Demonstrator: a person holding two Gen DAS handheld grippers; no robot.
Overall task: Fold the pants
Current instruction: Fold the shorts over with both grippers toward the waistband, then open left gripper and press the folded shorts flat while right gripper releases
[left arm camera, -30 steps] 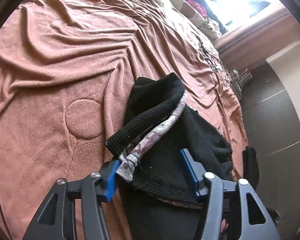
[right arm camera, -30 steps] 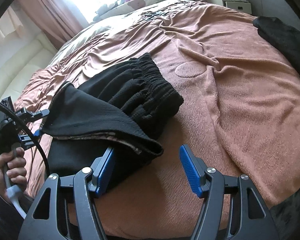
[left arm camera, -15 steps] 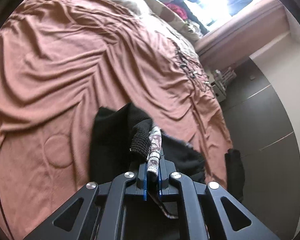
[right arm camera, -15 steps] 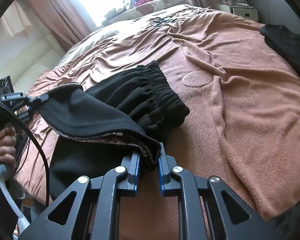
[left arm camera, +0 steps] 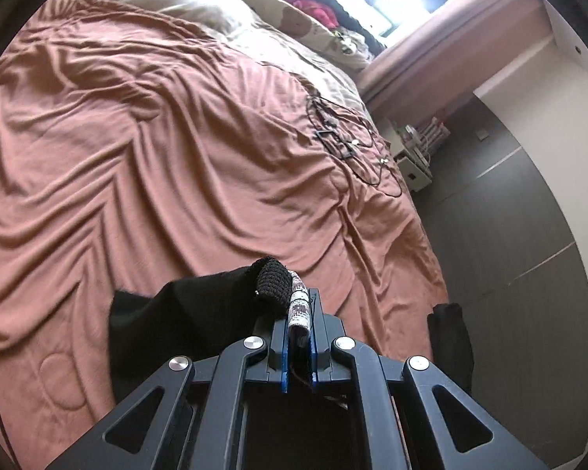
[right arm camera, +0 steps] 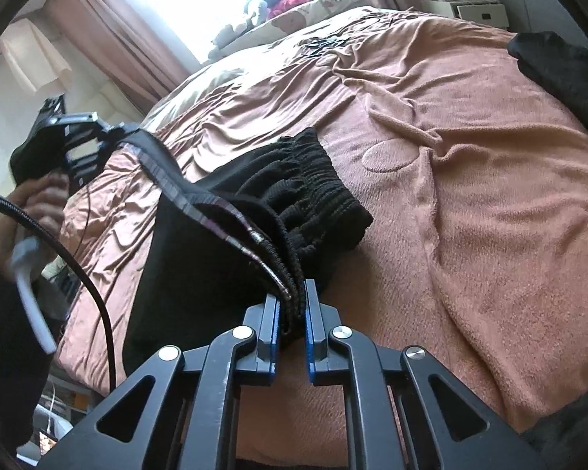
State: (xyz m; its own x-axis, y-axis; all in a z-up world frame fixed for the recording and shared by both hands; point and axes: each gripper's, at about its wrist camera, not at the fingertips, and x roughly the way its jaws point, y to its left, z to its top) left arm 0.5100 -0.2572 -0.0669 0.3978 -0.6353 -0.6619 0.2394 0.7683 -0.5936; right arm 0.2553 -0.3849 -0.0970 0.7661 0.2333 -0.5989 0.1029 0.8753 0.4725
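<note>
I hold the pants (right arm camera: 231, 258) hem taut between both grippers (left arm camera: 298, 337) (right arm camera: 292, 313), fingers clamped, waistband (right arm camera: 313, 192) pointing up the bed (right arm camera: 470, 196).

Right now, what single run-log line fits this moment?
left gripper: shut on black pants hem | right gripper: shut on hem | waistband: on pink blanket | fold: not yet done

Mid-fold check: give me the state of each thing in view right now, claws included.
Left claw: shut on the pants' hem.
Right claw: shut on the pants' edge.
Pants: black, partly lifted, waistband bunched on the blanket.
Blanket: wrinkled, spread over the bed.
</note>
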